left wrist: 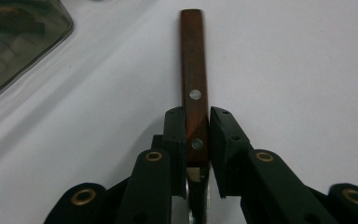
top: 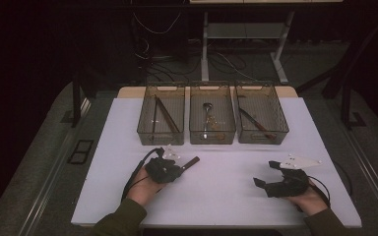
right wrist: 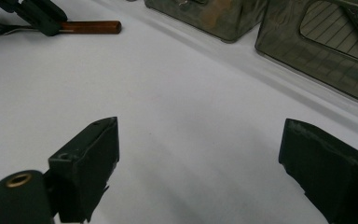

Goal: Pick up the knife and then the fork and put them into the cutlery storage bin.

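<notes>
Two grippers work the white worktop [top: 226, 187]: the left gripper [left wrist: 196, 135] clamps its jaws on a wooden-handled fork [left wrist: 194, 79] lying flat before three sorting bins [top: 212, 119], presumably for binning, while the right gripper [right wrist: 200, 168] waits wide open and empty.

Left gripper [top: 174, 170] clamped; right gripper [top: 268, 173] wide apart.

We see a fork [left wrist: 195, 88] with a smooth, reddish-brown wooden handle set with shiny metal rivets. Our grippers' fingers [left wrist: 175, 135] look like matt black plastic. The table [top: 226, 191] is matt white; the bins [top: 212, 120] are smoky translucent plastic.
</notes>
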